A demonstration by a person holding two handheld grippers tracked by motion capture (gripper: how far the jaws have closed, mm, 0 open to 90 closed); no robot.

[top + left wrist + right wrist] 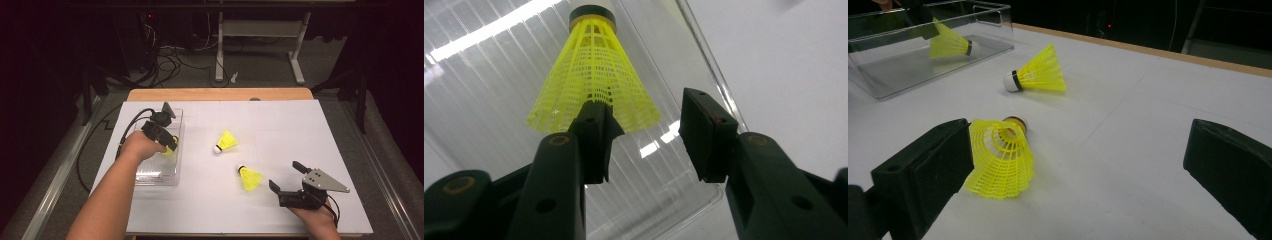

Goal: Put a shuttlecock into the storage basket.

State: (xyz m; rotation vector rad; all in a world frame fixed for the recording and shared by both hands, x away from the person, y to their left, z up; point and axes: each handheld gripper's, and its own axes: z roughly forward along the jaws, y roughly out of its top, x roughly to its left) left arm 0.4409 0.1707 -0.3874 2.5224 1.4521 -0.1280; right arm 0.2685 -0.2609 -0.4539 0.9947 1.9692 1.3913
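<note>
The white table (280,130) fills the high view, with dark floor, cables and a desk frame at 12 o'clock. At 9 o'clock sits the clear bin (150,175). The left gripper (167,139) hangs over it, jaws parted, a shuttle (594,80) lying loose between them: the drop looks done. Next, probably, the right gripper (286,176), jaws wide and empty at 5 o'clock, must close on the near shuttle (249,178); another shuttle (226,142) lies at centre.
</note>
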